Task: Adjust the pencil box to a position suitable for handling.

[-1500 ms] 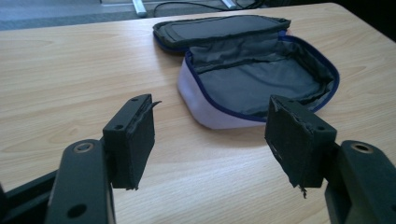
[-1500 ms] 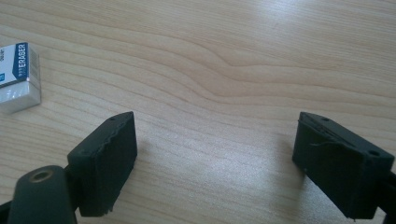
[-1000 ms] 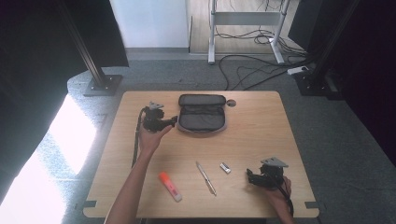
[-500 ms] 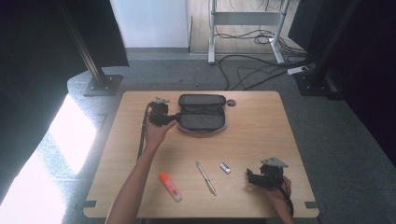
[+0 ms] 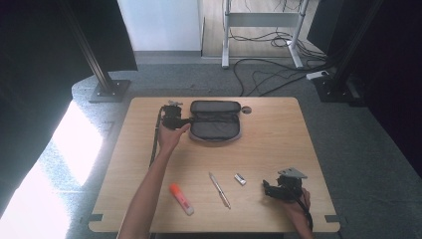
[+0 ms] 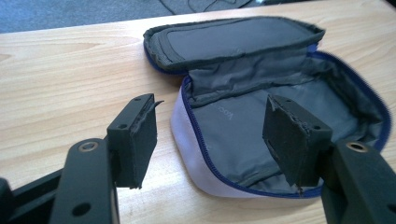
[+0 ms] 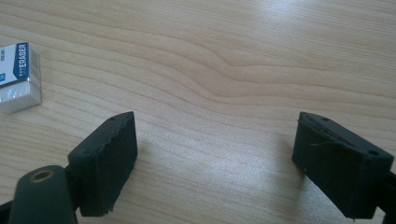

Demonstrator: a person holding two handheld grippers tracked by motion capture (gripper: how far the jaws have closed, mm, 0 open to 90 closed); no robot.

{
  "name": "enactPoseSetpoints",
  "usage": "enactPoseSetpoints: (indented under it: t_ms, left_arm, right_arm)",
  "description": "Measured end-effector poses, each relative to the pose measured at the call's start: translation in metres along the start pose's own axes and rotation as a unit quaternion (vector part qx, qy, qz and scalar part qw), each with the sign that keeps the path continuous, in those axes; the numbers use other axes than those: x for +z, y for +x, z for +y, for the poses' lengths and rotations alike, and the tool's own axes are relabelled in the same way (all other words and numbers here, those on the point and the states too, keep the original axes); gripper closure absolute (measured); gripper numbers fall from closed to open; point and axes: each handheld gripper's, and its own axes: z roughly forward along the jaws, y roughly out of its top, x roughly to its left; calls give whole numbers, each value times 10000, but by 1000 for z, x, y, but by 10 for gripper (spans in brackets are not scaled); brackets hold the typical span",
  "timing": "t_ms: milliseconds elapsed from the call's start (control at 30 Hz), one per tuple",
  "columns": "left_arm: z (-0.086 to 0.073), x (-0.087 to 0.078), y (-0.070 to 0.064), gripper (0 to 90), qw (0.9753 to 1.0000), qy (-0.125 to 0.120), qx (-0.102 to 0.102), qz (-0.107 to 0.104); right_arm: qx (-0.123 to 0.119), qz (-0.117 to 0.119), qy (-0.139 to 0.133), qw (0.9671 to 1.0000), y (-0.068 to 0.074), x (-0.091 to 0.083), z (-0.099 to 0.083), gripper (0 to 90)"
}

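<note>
The left claw (image 6: 210,135) stands wide, its jaws astride the near-left rim of the open pencil case (image 6: 280,116) at the worktop's (image 5: 278,129) far middle; soft, light fabric, best pinched at that zip edge. The right claw (image 7: 215,158) gapes wide, empty, beside an eraser (image 7: 16,77).

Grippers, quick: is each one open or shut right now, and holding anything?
Left gripper: open, holding nothing, its jaws either side of the open pouch's near edge.
Right gripper: open, empty, over bare table.
</note>
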Motion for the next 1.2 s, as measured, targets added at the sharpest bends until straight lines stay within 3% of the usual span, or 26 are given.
enactPoseSetpoints:
  t_ms: [200, 567, 833, 1200]
  left_arm:
    - [-2, 12, 1, 355, 9998, 164, 61, 75]
    - [-14, 43, 9, 377, 9989, 451, -93, 57]
    - [-17, 48, 10, 452, 9987, 506, -25, 79]
    - [-23, 56, 13, 517, 9978, 658, -94, -61]
  right_arm:
    - [-6, 4, -3, 10000, 0, 0, 0, 135]
    - [-6, 2, -3, 10000, 0, 0, 0, 135]
    - [-5, -1, -3, 10000, 0, 0, 0, 136]
    - [-6, -1, -3, 10000, 0, 0, 0, 136]
